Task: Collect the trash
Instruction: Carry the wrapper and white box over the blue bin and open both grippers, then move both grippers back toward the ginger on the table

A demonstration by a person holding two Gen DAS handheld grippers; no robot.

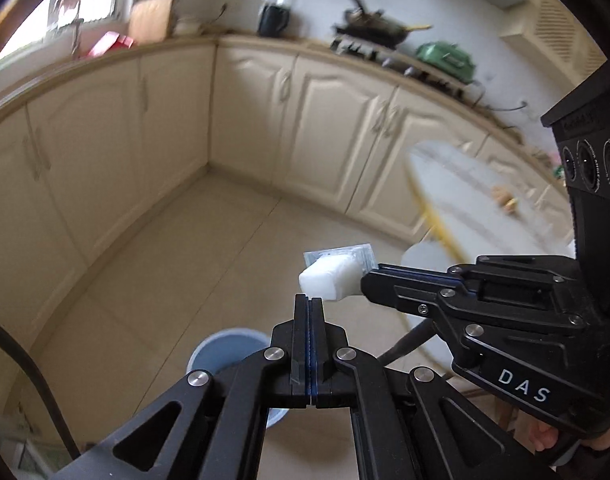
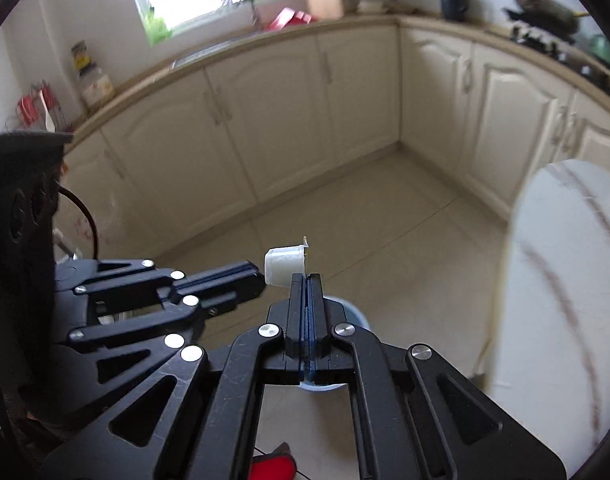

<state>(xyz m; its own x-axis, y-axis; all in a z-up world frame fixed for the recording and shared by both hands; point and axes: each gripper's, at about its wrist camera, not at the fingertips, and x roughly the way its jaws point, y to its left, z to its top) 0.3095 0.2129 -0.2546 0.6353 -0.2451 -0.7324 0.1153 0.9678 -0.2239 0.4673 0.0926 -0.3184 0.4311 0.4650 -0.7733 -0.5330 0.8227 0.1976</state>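
A small white plastic cup [image 1: 329, 276] with a peeled foil lid hangs over the tiled floor, and my right gripper [image 1: 365, 280] is shut on its lid edge. In the right wrist view the same cup [image 2: 285, 266] sits just left of the right gripper [image 2: 305, 278]. My left gripper [image 1: 309, 300] is shut with nothing between its fingers, its tips just under the cup. From the right wrist it comes in from the left, and the left gripper [image 2: 261, 276] ends close beside the cup. A blue bin [image 1: 225, 348] stands on the floor below both grippers, mostly hidden behind them [image 2: 355, 314].
A round white marble table [image 1: 465, 200] with a gold rim stands at the right [image 2: 565, 280], with a small yellowish scrap [image 1: 505, 198] on it. Cream cabinets [image 1: 325, 120] line the far walls. A black cable [image 1: 37, 384] runs at the left.
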